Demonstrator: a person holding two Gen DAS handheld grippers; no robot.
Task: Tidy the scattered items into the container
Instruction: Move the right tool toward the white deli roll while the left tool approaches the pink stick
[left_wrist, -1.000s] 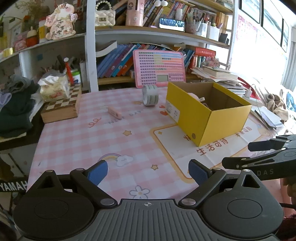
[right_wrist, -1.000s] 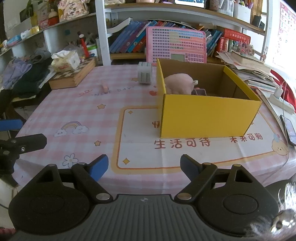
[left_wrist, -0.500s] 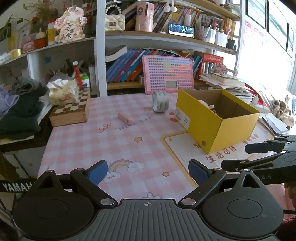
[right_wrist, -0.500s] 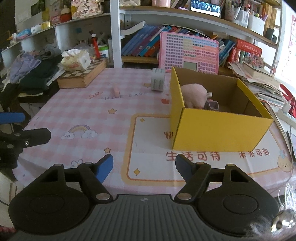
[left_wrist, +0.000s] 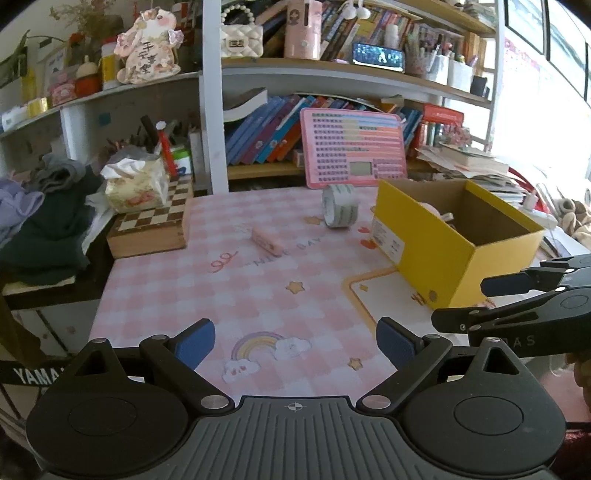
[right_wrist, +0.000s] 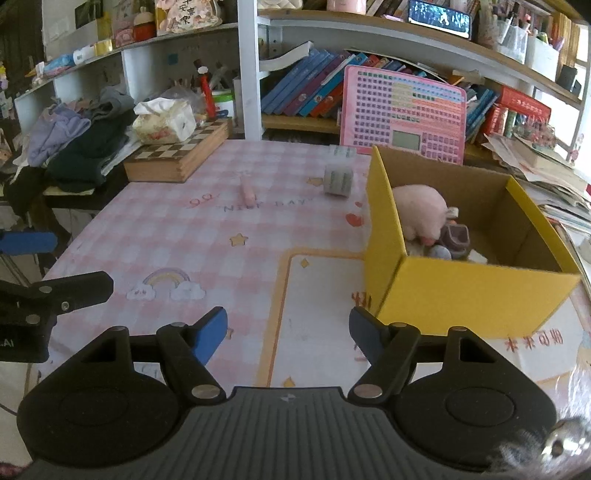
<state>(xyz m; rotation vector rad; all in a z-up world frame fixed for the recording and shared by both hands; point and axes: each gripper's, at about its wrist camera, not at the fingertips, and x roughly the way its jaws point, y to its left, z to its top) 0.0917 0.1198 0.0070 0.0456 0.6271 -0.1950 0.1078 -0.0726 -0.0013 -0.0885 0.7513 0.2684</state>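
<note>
While both jaws gape empty, the tape roll (left_wrist: 340, 206) (upright) lies well beyond the left gripper (left_wrist: 295, 341).

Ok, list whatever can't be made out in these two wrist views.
- Yellow box contents, left wrist view: near wall hides all but a sliver of the pink plush.
- Items under the plush, right wrist view: overlapped, too small to name.
- Small pink item: too small to identify in either view.
- Tape roll, right wrist view: blurred.
</note>
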